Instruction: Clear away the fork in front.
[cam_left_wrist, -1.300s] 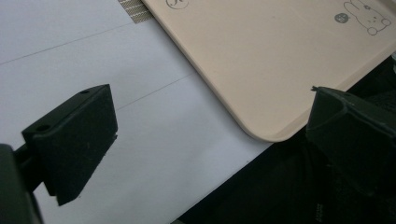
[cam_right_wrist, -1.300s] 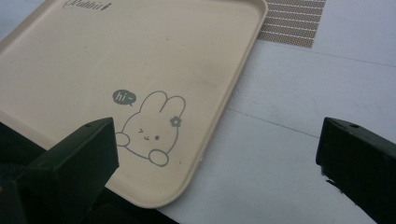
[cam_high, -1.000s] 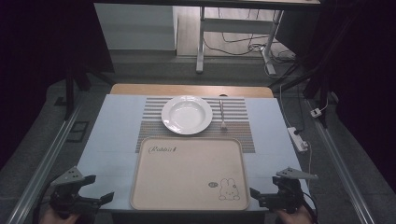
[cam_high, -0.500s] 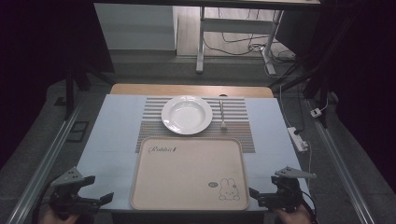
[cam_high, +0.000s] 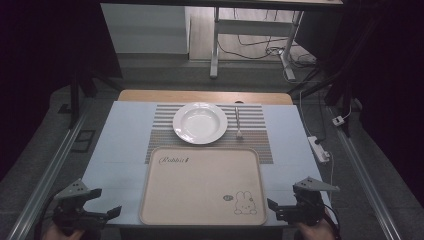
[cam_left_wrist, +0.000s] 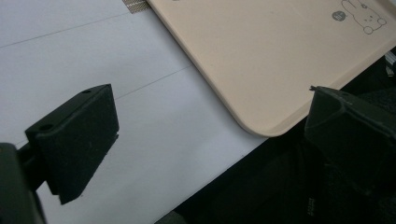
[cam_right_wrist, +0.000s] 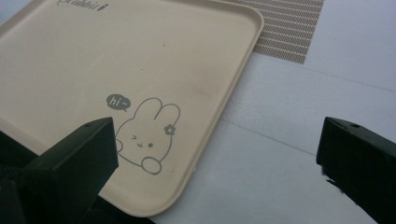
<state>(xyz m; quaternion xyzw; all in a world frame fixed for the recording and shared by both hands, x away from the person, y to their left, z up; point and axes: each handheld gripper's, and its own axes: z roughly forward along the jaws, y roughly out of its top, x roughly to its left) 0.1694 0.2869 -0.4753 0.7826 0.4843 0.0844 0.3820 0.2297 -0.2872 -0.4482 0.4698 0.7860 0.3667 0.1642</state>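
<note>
Tray and grippers were seen low in the high view: the beige tray, with its rabbit print at lower right, lay in the lower centre of the frame, its far edge over the striped placemat. Above it, at mid-frame, a white plate rested on the mat, with a fork just beside it to the right. The left gripper was held at the lower left corner and the right gripper at the lower right, each near a tray corner but apart from it.

In the left gripper view, the jaws were spread wide with nothing between them; the tray's rounded corner sat at centre right, overhanging the white table edge slightly.

In the right gripper view, the jaws likewise stood apart and empty, with the rabbit print at lower centre and the tray rim running up to the upper right.

Should the tray be gripped, trouble could be judged likely from its thin, low rim: a shallow bite could slip off, and uneven lifting by the two sides could tilt it or nudge the plate.
</note>
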